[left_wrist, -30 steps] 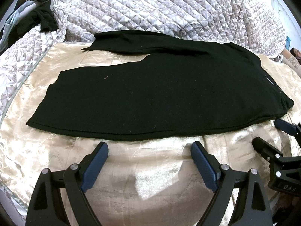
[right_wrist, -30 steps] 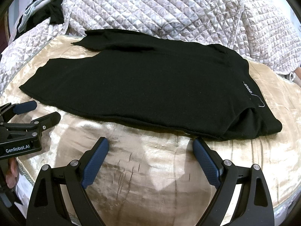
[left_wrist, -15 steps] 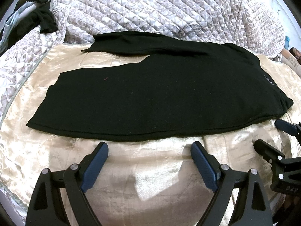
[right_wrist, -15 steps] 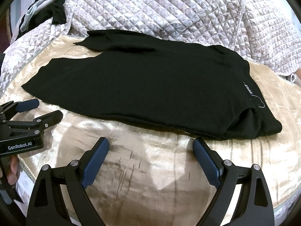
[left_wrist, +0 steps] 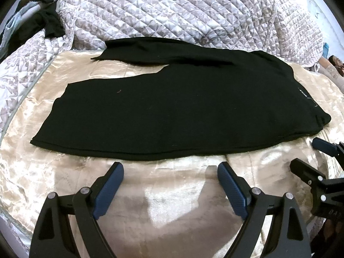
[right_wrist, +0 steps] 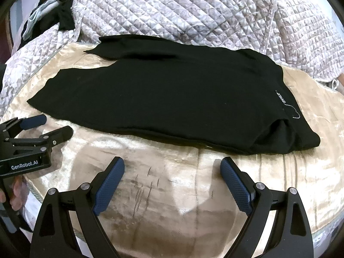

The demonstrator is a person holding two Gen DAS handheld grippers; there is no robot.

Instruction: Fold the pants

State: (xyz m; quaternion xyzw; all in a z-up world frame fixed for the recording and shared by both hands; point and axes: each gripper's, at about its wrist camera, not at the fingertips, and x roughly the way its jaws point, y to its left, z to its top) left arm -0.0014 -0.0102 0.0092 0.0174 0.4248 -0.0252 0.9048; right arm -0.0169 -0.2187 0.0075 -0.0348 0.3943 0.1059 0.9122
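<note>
Both views are brightly and evenly lit; glare is thrown off the satin sheet point(left_wrist: 176, 195), detail is lost in the black pants point(left_wrist: 172, 111), and edges are bowed.

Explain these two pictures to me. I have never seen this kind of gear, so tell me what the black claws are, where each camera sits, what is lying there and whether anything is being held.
The black claws with blue pads are hand-held grasping tools; a person holds one in each hand. Each carries a wide-angle camera looking forward between its two fingers. One picture comes from the left tool, with the right one showing at its right edge. The other comes from the right tool, with the left one showing at its left edge. A pair of black pants lies flat on a shiny beige cover, with a quilted blanket bunched behind. Both tools are open, hold nothing and sit short of the pants' near edge.
</note>
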